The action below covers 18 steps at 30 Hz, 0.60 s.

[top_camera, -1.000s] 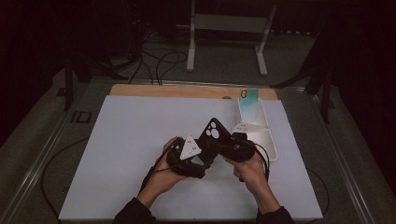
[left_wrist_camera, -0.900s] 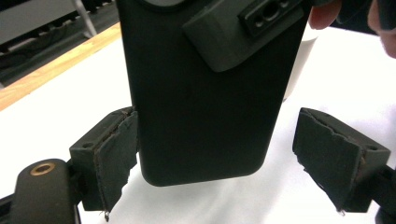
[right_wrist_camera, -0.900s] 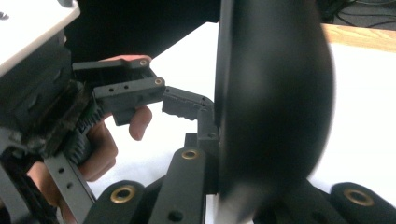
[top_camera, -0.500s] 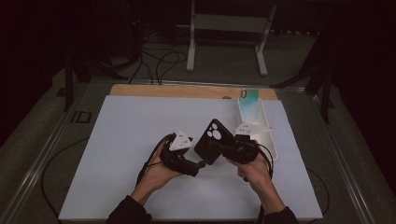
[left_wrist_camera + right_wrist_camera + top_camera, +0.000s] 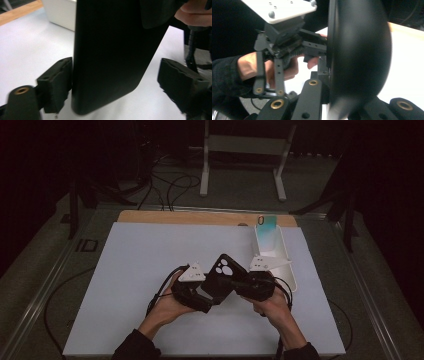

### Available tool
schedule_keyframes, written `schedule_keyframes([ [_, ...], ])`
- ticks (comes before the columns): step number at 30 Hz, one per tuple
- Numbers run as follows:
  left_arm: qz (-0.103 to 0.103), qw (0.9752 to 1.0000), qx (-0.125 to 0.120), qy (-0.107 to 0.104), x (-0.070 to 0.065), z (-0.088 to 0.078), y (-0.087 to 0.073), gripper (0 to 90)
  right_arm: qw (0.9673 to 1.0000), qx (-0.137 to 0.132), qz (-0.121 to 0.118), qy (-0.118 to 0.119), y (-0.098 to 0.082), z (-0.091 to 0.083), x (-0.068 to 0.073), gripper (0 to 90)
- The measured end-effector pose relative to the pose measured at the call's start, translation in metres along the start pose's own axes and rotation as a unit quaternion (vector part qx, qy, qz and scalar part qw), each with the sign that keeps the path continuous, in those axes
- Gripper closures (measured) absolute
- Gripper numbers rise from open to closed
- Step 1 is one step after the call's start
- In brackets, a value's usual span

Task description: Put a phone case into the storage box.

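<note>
Two tools are held close together above the middle of the desk [image 5: 125, 270], with a black phone case [image 5: 220, 275] between them. The right tool [image 5: 235, 284] is clamped on the case, and in the right gripper view the case [image 5: 359, 57] is seen edge-on, gripped between that tool's jaws at the bottom of the picture. The left tool [image 5: 202, 300] is set wide around the lower end of the case: in the left gripper view the case [image 5: 112, 50] stands upright between the jaws, one jaw lying against its edge while the other stands apart from it. These jaws have just been closing a little, with the case between them, but no grip is made. The case is kept off the desk, tilted, with its camera cut-outs turned up toward the high view. Each tool is carried by a hand, the left hand [image 5: 167, 307] and the right hand [image 5: 275, 307] entering from the bottom. Just beside the right tool, a white tray [image 5: 287, 265] is seen on the desk, and a teal case [image 5: 267, 227] is propped at its far end.
</note>
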<state>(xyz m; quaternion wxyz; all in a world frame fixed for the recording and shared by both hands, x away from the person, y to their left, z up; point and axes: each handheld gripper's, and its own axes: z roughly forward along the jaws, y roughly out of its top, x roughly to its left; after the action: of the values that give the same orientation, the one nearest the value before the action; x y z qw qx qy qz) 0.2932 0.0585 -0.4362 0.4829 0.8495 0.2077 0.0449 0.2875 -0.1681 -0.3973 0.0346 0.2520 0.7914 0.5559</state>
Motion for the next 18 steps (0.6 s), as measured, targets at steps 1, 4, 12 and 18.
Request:
schedule_keyframes([
  [1,0.002,1.0000,0.001,-0.003,-0.0009,0.0003,-0.0002,17.1,1.0000,0.000,-0.004,0.003,0.0004,0.0002,0.0007,86.9],
  [4,0.004,0.9999,0.000,-0.015,-0.0013,0.0008,-0.0011,22.2,0.9997,0.005,-0.014,0.022,0.0014,0.0001,0.0022,87.0],
  [12,0.014,0.9995,-0.002,-0.027,-0.0013,-0.0010,-0.0037,46.0,0.9992,0.013,-0.026,0.028,0.0026,-0.0007,0.0000,86.5],
  [18,0.009,0.9992,-0.005,-0.040,0.0015,-0.0016,-0.0074,67.1,0.9989,0.020,-0.039,0.012,0.0048,-0.0027,-0.0056,75.5],
])
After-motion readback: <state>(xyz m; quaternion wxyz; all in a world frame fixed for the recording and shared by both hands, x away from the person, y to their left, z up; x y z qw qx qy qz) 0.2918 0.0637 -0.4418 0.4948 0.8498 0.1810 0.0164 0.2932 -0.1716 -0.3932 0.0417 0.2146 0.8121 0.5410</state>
